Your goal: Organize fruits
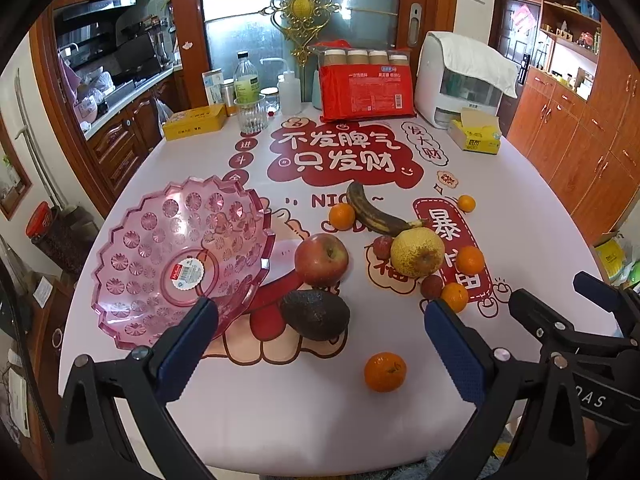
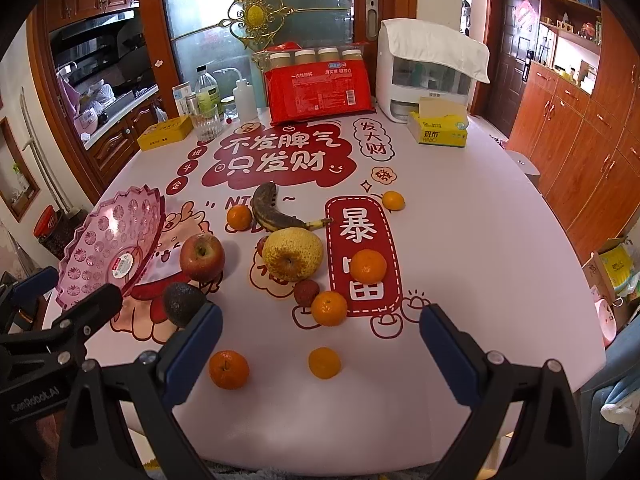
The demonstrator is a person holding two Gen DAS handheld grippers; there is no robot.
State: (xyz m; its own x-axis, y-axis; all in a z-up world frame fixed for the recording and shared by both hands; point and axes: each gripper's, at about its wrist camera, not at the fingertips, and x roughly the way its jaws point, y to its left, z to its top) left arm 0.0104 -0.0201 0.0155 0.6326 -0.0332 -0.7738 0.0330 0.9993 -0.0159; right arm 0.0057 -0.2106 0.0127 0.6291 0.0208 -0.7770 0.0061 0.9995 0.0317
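Nothing is being carried yet: the left gripper [image 1: 320, 340] and the right gripper [image 2: 320, 340] are both hanging above the table's near edge with jaws wide apart and empty. The pink bowl [image 1: 176, 260] is sitting empty (tilted, on the left), while the apple [image 1: 321, 259], avocado [image 1: 315, 314], pear [image 1: 417, 252] and oranges are lying loose beside it. I judge the first pick is coming; it is calling for lowering onto one fruit.
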